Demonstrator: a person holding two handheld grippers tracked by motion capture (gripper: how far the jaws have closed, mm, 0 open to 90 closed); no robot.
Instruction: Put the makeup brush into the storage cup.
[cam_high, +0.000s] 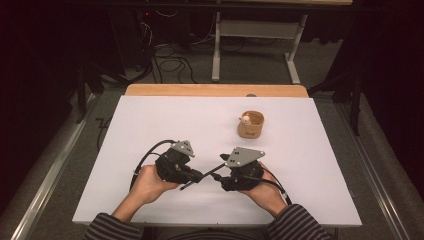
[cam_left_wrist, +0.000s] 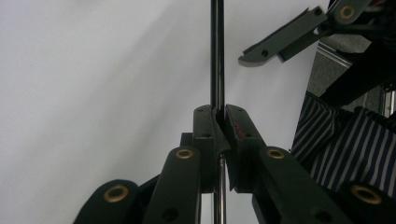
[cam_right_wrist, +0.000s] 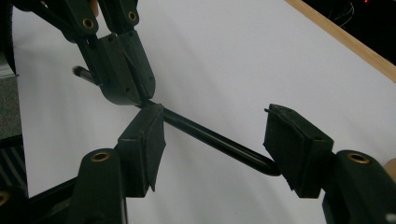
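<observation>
The landmark here is the black pen (cam_right_wrist: 210, 135), a thin dark rod held above the white table (cam_high: 150, 130), low and near the person's edge, between the two hands.

The left tongs (cam_left_wrist: 219, 122) are clamped tight on the pen: in the left gripper view the two pads meet on the shaft, which runs straight up out of the grip and also shows below it. So the pen's long axis lies along the line from one hand to the other, not across it. In the high view the left tongs (cam_high: 196, 176) sit at the pen's left end and the right tongs (cam_high: 216, 175) at its right end, the tips nearly facing each other.

The right tongs (cam_right_wrist: 215, 140) stand wide apart with the pen between them, gripping nothing that I can make out. In the right gripper view the pen slants from the left tongs (cam_right_wrist: 126, 91) at upper left down to its rounded free end, which reaches just beside the inner face of the far pad. The near pad lies close against the shaft right next to the left tongs; whether it touches I cannot tell.

The coming move turns on that: the free end lies inside the right tongs' gap, so closing them would likely catch the shaft near its tip.

Well beyond the pen stands a small tan cup (cam_high: 251, 125) with a little figure in it.
</observation>
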